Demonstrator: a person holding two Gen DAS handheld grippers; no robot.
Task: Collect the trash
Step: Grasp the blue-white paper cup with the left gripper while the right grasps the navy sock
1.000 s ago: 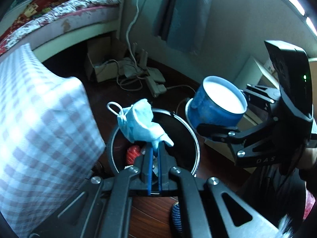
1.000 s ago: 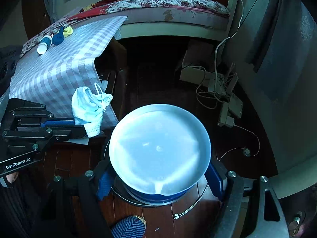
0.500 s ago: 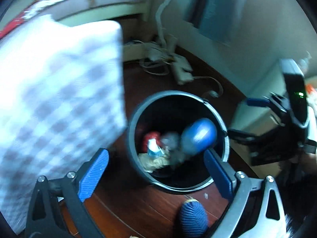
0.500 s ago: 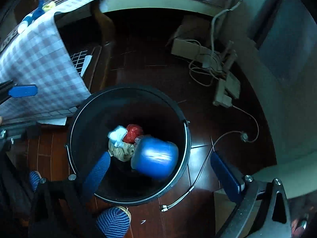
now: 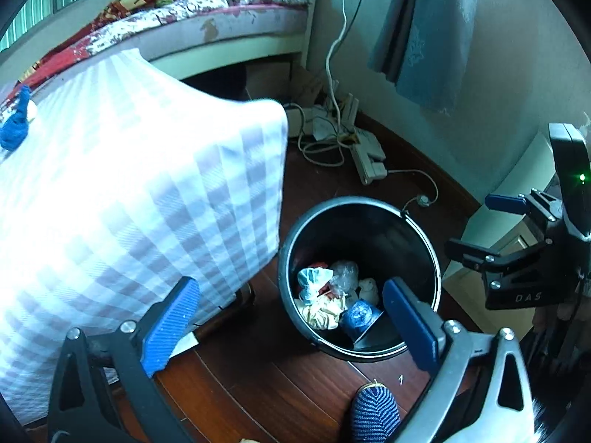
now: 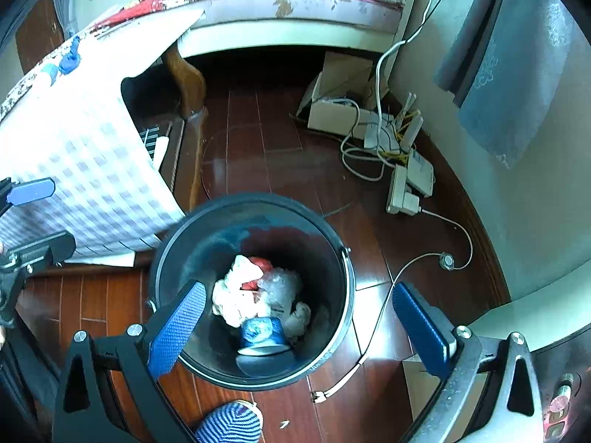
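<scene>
A black trash bin [image 5: 424,229] [image 6: 258,199] stands on the dark wood floor. Inside it lie a blue cup [image 5: 358,315] [image 6: 262,330] on its side, a pale blue face mask [image 5: 312,280] and crumpled wrappers. My left gripper [image 5: 291,282] hangs over the bin's near left rim. Its jaws are opening wide and nothing is between them. My right gripper [image 6: 298,287] is open above the bin, empty. It also shows at the right edge of the left wrist view as the right gripper [image 5: 480,221].
A checked tablecloth [image 5: 129,203] [image 6: 85,170] hangs close to the bin's left. Cables and a power strip [image 5: 369,162] [image 6: 406,184] lie on the floor near the wall. A cardboard box [image 6: 332,110] sits beyond them. A person's blue striped slipper [image 5: 373,413] [image 6: 229,424] is beside the bin.
The left gripper let go of the face mask and the right gripper let go of the blue cup; both fell into the bin. Both jaws now stand wide apart. The left view swung toward the tablecloth.
</scene>
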